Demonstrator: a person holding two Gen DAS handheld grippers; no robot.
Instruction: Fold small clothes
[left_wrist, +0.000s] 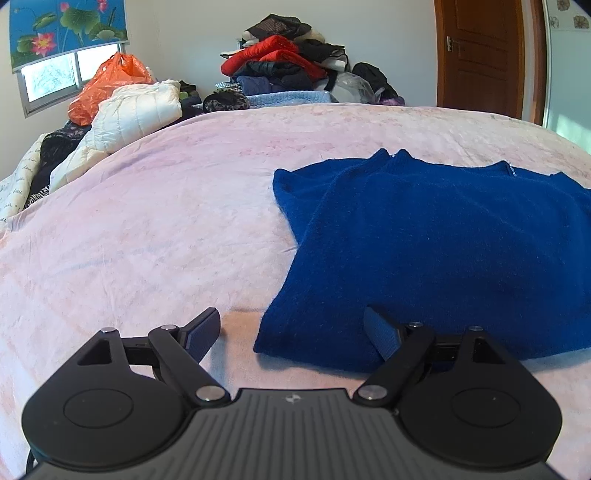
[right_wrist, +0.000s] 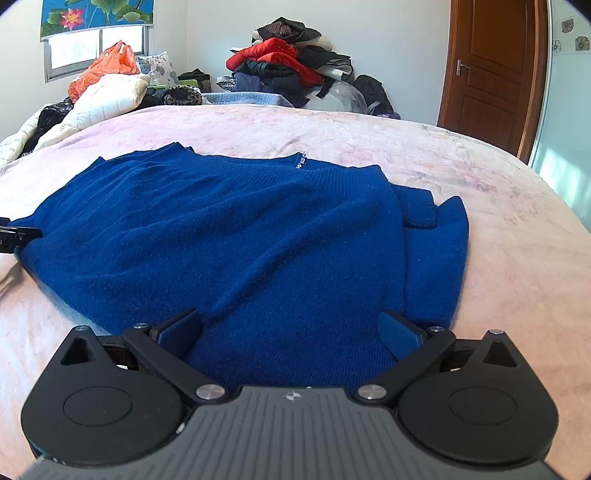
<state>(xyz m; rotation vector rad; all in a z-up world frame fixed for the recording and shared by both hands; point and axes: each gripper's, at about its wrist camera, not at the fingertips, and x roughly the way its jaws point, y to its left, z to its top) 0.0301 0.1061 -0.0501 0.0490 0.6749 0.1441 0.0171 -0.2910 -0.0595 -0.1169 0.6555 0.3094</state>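
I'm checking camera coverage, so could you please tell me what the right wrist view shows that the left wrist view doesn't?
Only the right wrist view shows the folded-in sleeve cuff and the sweater's right edge. Only the left wrist view shows the bare blanket left of the sweater. Both show the blue sweater, the clothes pile, the orange bag and the door.

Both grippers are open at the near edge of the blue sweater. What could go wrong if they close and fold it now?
1. The left gripper sits at the sweater's corner, one finger over the pink blanket; it may pinch blanket too.
2. The right gripper is over thick folded layers; it may catch only the top one.
3. The cuff tucked at the right side could slip out when the sweater is lifted.
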